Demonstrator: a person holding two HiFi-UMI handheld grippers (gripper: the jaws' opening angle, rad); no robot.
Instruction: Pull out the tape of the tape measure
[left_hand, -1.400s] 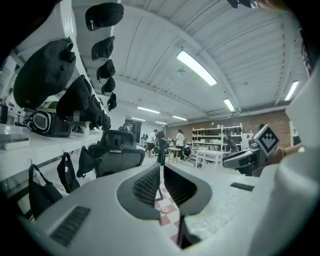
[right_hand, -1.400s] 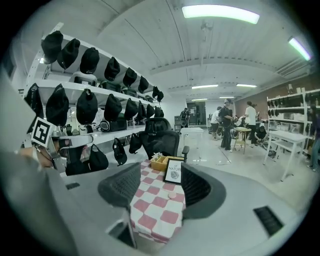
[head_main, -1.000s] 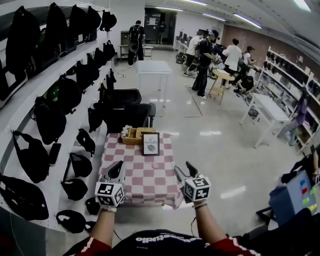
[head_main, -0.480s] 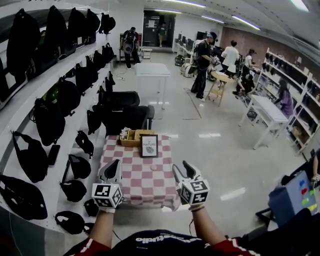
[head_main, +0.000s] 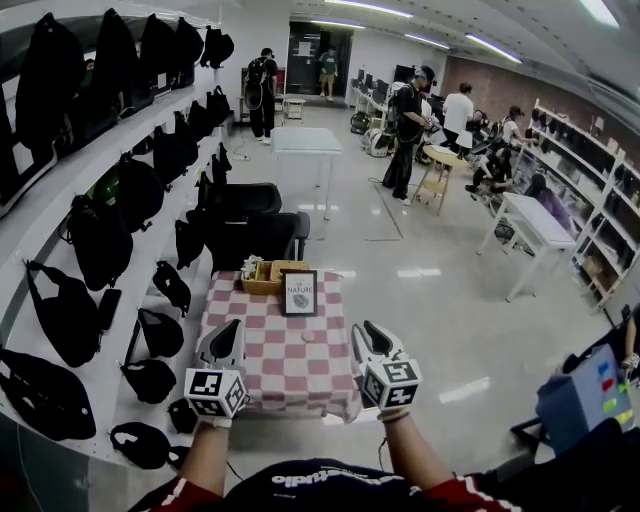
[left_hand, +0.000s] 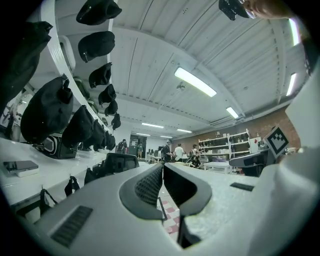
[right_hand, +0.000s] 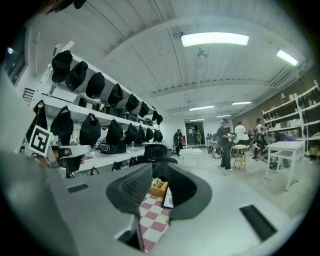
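A small round pale thing (head_main: 308, 334), perhaps the tape measure, lies on the pink checkered table (head_main: 262, 372), too small to tell for sure. My left gripper (head_main: 229, 336) hovers over the table's near left part, its jaws together with only a hairline slit (left_hand: 163, 168). My right gripper (head_main: 367, 336) hovers at the table's near right edge. Its jaws (right_hand: 159, 173) have just been closing and stand a narrow gap apart with nothing between them. Neither gripper touches the round thing, which lies between the two and a little ahead.
A wicker basket (head_main: 268, 272) and a framed sign (head_main: 300, 291) stand at the table's far end, with black chairs (head_main: 250, 232) behind. Shelves of black bags (head_main: 110, 230) line the left wall. A white table (head_main: 308, 142) and several people (head_main: 408, 130) are farther back.
The right gripper's jaws have come closer together. Both grippers stay over the table's near edge. People in the background have walked on.
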